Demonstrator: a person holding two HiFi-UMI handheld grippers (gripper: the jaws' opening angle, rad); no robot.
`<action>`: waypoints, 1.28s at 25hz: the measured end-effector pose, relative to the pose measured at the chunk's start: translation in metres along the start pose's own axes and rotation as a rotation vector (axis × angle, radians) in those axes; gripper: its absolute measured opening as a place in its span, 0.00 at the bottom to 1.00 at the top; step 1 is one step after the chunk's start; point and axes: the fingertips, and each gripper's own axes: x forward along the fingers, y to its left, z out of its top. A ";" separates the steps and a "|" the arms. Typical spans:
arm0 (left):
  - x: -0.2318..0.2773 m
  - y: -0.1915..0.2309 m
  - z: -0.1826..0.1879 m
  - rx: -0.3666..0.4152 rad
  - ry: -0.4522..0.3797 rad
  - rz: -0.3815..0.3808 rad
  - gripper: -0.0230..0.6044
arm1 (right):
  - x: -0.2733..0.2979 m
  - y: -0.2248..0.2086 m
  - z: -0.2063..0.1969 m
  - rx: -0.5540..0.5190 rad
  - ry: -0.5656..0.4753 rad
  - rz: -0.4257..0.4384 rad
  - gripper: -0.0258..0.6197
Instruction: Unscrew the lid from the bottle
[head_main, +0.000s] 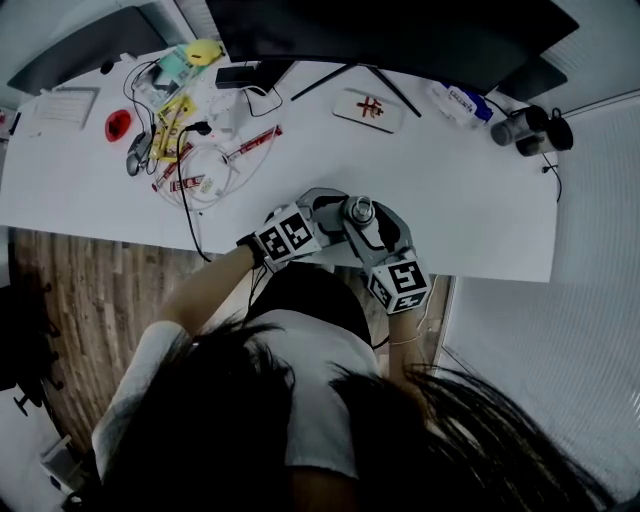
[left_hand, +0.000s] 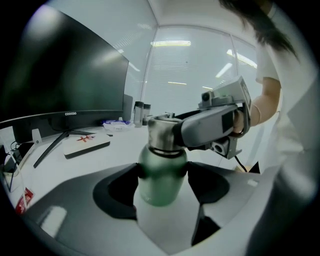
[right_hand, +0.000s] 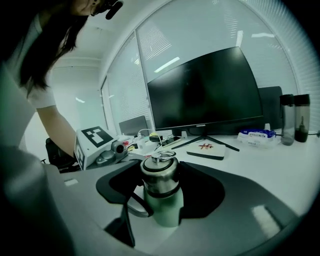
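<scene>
The green bottle is held upright at the near edge of the bench, its body clamped by the left tongs. Its steel lid is gripped from the opposite side by the right tongs, so the twist must be made about the vertical axis.

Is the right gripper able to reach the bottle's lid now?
Likely yes: the right gripper is closed on the steel lid, above the left gripper clamping the green bottle; nothing blocks it.
</scene>
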 end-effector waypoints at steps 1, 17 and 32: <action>0.000 0.000 0.000 0.007 0.004 -0.013 0.61 | 0.000 0.001 0.000 -0.013 0.007 0.033 0.42; -0.005 -0.004 -0.006 0.247 0.152 -0.430 0.61 | 0.001 0.025 -0.008 -0.351 0.212 0.767 0.42; -0.008 -0.004 0.000 0.174 0.092 -0.335 0.61 | -0.009 0.007 0.005 -0.135 0.126 0.477 0.43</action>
